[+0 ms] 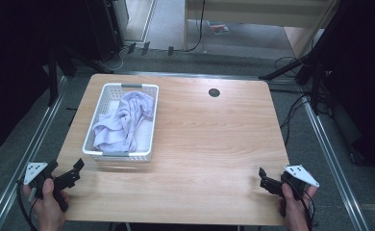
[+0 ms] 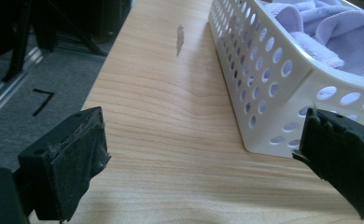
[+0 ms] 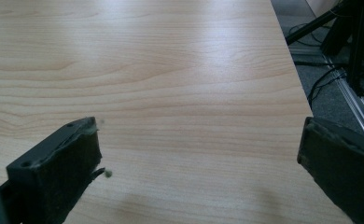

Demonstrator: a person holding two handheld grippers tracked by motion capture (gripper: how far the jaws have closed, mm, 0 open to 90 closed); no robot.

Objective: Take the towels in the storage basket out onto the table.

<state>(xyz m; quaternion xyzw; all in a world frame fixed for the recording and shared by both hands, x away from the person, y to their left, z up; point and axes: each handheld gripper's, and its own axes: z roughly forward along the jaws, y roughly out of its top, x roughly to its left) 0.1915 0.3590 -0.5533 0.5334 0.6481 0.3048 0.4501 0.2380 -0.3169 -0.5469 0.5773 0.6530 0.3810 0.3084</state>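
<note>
A white perforated basket [image 1: 147,122] stands on the left half of the wooden table [image 1: 209,144], holding crumpled pale lavender cloth [image 1: 125,122]. My left gripper [image 1: 72,172] hovers at the table's front left corner, open, with nothing between its jaws. In the left gripper view the basket's wall [image 2: 264,79] and the cloth [image 2: 329,32] lie ahead to the right of my left gripper [image 2: 203,154]. My right gripper [image 1: 266,180] sits at the front right corner, open and empty. The right gripper view has my right gripper [image 3: 199,158] over bare wood.
A dark round grommet [image 1: 214,92] sits near the table's far edge. Grey floor, metal rails [image 1: 27,144] and cables [image 1: 296,108] surround the table. Black stand legs [image 1: 291,67] rise at the far right. A small fluff speck [image 3: 108,173] lies by the right gripper's left jaw.
</note>
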